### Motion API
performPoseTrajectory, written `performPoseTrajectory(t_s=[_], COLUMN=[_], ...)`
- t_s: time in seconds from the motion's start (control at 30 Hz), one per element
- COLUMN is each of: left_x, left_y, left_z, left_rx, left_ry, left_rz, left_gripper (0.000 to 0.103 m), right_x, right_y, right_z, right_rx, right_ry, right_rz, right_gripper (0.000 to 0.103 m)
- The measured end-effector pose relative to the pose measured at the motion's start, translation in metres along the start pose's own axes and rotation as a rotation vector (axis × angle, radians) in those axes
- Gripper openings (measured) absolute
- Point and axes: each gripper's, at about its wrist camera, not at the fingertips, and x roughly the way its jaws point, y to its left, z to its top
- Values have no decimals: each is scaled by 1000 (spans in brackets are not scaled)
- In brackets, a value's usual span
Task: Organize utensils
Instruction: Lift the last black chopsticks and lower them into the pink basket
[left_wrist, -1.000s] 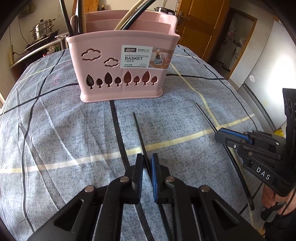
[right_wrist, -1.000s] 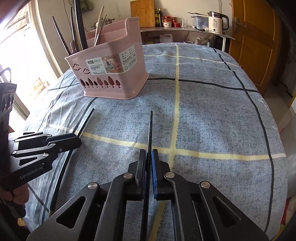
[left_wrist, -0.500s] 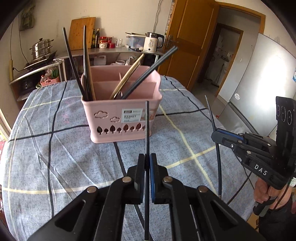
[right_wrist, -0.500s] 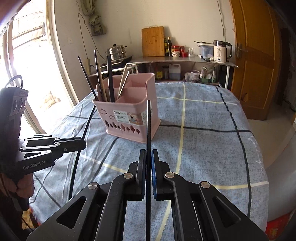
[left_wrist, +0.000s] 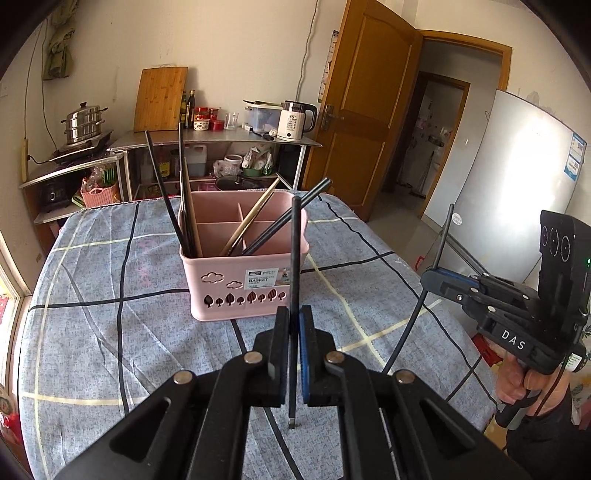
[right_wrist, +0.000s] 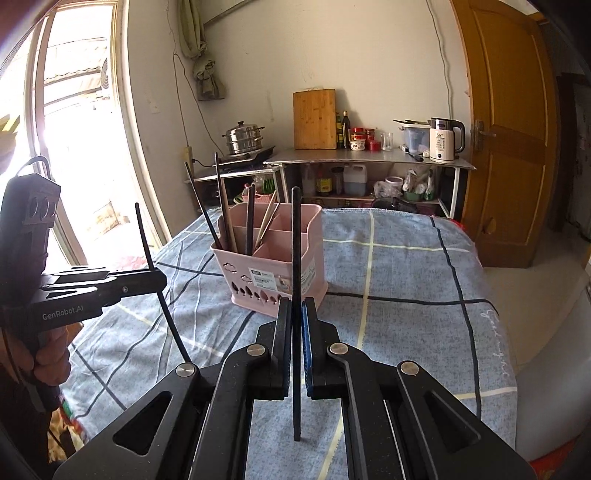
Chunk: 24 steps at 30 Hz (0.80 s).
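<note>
Chopsticks first, from the left wrist view: the left tool (left_wrist: 291, 347) is pinching one black chopstick (left_wrist: 294, 266) upright, lifted off the bench (left_wrist: 92, 332), with the pink basket (left_wrist: 225, 288) just ahead near the middle of the bench. Off to the right edge, the right tool (left_wrist: 430, 278) pinches a second black chopstick (left_wrist: 441, 236).

Right wrist view, same deal: right tool (right_wrist: 294, 350) clamped on its chopstick (right_wrist: 296, 258), left tool (right_wrist: 157, 282) holding the other chopstick (right_wrist: 146, 240) by the left edge.

Risk imo: sticks already leaning in the basket could block the drop, and a thin stick might pivot in the pads.

Count: two held chopsticks, one basket, roughly five utensils already inside.
</note>
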Motion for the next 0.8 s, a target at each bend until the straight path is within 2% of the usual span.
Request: performPoseTrajectory(t_s=[0.5, 0.8], left_x=[-12, -22], left_y=[4, 13], left_z=[3, 23], left_rx=[3, 14], left_ry=[-13, -41], left_rz=[3, 30], left_gripper=[6, 6], right_x=[-10, -6], right_y=[5, 16], right_z=[5, 26], right_rx=[-10, -10], right_ry=[-27, -68], right_rz=[10, 51], right_gripper=[5, 5])
